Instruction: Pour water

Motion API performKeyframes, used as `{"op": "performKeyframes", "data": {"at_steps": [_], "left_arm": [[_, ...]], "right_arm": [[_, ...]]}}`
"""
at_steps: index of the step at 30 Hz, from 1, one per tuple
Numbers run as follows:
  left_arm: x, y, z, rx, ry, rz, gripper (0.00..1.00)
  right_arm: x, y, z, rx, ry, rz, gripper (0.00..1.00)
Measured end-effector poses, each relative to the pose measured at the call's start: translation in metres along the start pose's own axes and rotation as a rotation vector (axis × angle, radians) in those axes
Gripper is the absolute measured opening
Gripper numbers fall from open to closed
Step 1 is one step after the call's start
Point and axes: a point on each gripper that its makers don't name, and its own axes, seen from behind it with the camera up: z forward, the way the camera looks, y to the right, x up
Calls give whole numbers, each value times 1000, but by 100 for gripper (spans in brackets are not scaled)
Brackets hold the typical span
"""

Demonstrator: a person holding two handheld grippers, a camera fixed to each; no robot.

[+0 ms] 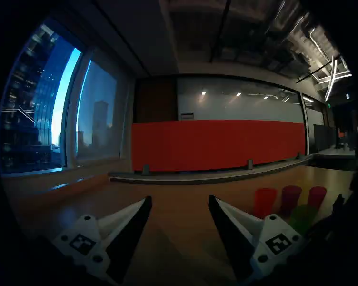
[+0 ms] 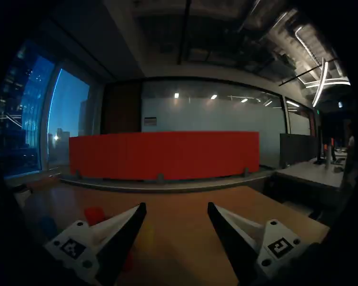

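Left gripper [image 1: 179,198] and right gripper [image 2: 176,205] are hanging open, empty. Coloured cups [image 1: 265,202] are standing ahead-right of the left one; probably light, tippable: pinch mid-wall.

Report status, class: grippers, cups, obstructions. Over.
Left gripper open, empty. Right gripper open, empty. Four upright coloured cups cluster on brown wooden table, untouched. No obstruction seen.

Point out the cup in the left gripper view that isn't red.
The green cup. It is the one green cup, and it stands alone in front of the row of three red cups, lower in the picture and nearer the camera.
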Motion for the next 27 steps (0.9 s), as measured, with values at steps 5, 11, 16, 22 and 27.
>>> {"op": "performKeyframes", "data": {"at_steps": [5,11,16,22,27], "left_arm": [[0,0,3,-1,2,-1,88],[-6,2,3,-2,-6,-6,88],[-12,3,4,-5,-18,-10,88],[-19,4,4,-10,-32,-13,88],[-21,3,3,-12,-38,-26,88]], "right_arm": [[-1,-2,0,3,-4,-1,99],[-1,-1,-1,3,-6,-1,100],[-3,-2,-1,5,-11,0,100],[-5,-1,-2,2,-12,-5,99],[-5,1,-2,1,-14,-4,99]]}}
